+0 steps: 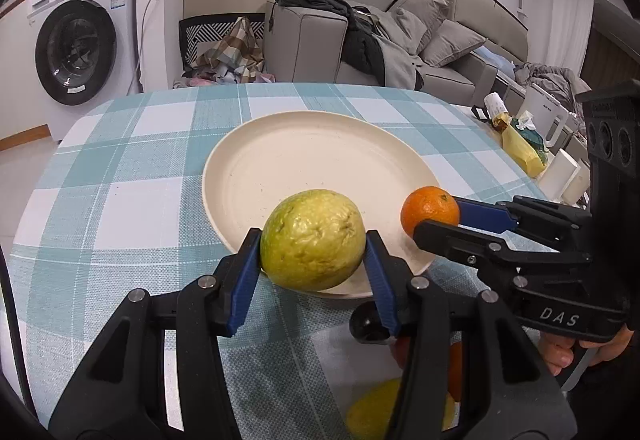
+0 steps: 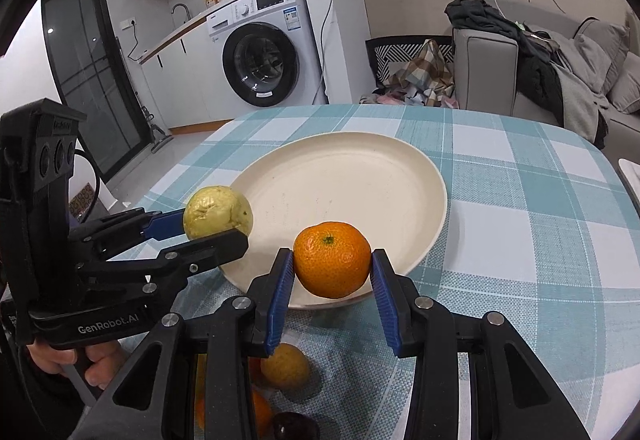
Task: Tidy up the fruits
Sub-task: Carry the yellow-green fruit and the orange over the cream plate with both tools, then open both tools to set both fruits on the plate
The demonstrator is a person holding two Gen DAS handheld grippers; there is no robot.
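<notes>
On my left, the left gripper (image 1: 313,260) is clamped on a yellow-green fruit (image 1: 313,239), its blue pads pressing both flanks, and I hold it above the near rim of the cream plate (image 1: 320,144). To the right, the right gripper (image 2: 332,276) is clamped the same way on an orange (image 2: 332,265), also above the plate's near edge. The two fruits hang side by side, apart from each other, and neither touches the plate as far as I can tell.

I judge the task barely begun: the plate on the checked tablecloth (image 1: 120,176) holds nothing, both fruits have yet to be set down, and more fruit waits near me.

That waiting fruit reads differently per view. The left wrist view shows only a yellow blur (image 1: 372,412) and a sliver of orange behind my own fingers. The right wrist view gives me a yellowish round fruit (image 2: 285,366), an orange piece beside it and a dark fruit (image 2: 295,426) at the bottom edge. Only the left view shows the clutter (image 1: 520,148) at the table's far right.
</notes>
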